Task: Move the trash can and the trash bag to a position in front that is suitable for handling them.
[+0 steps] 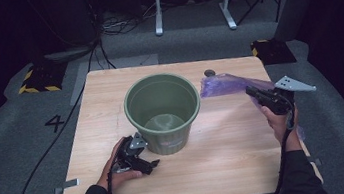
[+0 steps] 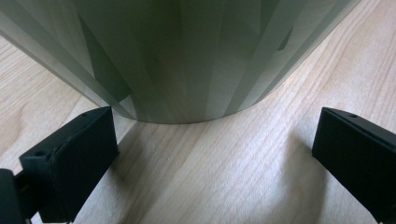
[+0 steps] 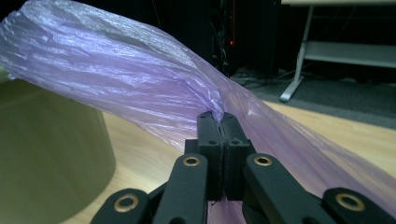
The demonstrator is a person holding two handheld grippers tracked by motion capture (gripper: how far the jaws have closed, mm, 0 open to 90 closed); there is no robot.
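Pinching purple bag, right gripper beside bin rim

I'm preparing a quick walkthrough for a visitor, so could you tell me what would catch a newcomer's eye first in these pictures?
The green bin stands out first, upright and open in the middle of the wooden table. Next comes the purple plastic bag, pinched in the shut right claw and lifted to the bin's right. The left claw rests low on the table at the bin's base, jaws wide apart and not touching it.
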